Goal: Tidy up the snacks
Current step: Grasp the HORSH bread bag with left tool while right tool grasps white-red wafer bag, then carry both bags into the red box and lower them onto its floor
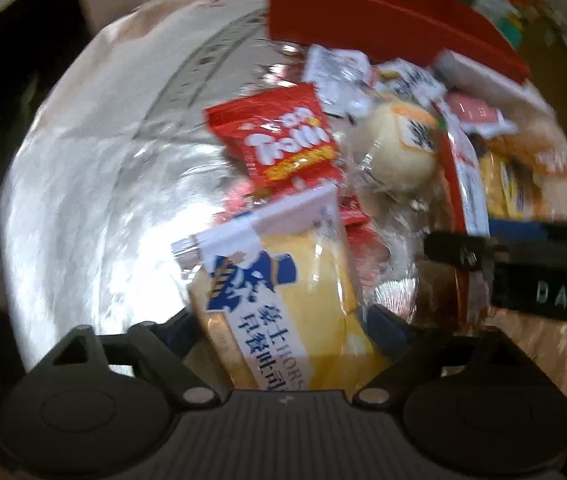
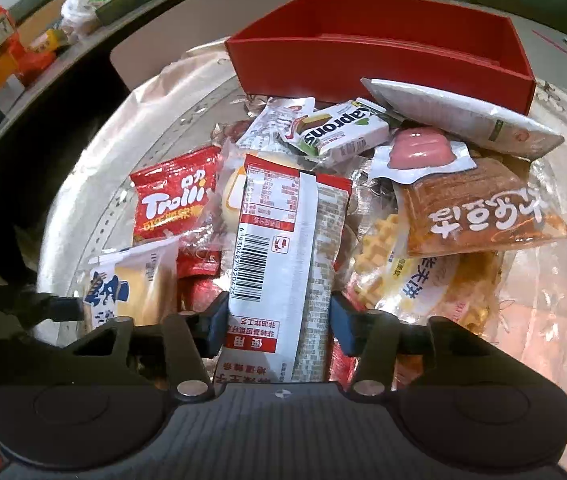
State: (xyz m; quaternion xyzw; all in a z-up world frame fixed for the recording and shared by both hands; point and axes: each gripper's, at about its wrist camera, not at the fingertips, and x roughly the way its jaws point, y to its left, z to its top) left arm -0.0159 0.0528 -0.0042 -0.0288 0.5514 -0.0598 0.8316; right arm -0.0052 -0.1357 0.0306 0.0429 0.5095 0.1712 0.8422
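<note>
My left gripper (image 1: 283,320) is shut on a yellow toast packet (image 1: 283,280) with a blue and white label, a pad against each side. It hangs at the left edge of the snack pile, and in the right wrist view the toast packet (image 2: 135,288) shows at the lower left. My right gripper (image 2: 279,324) is shut on a long white and red packet (image 2: 283,248) with a barcode, which lies lengthwise over the pile. A red Trolli bag (image 1: 283,140) lies just beyond the toast. The red box (image 2: 363,60) stands open and empty behind the pile.
The pile sits on a round table under a shiny cover (image 1: 83,180). It holds a Kaprons wafer (image 2: 339,128), a pink jelly cup (image 2: 419,148), a brown packet (image 2: 479,208), a waffle pack (image 2: 383,248) and a round bun (image 1: 399,152). A cluttered counter (image 2: 23,52) runs far left.
</note>
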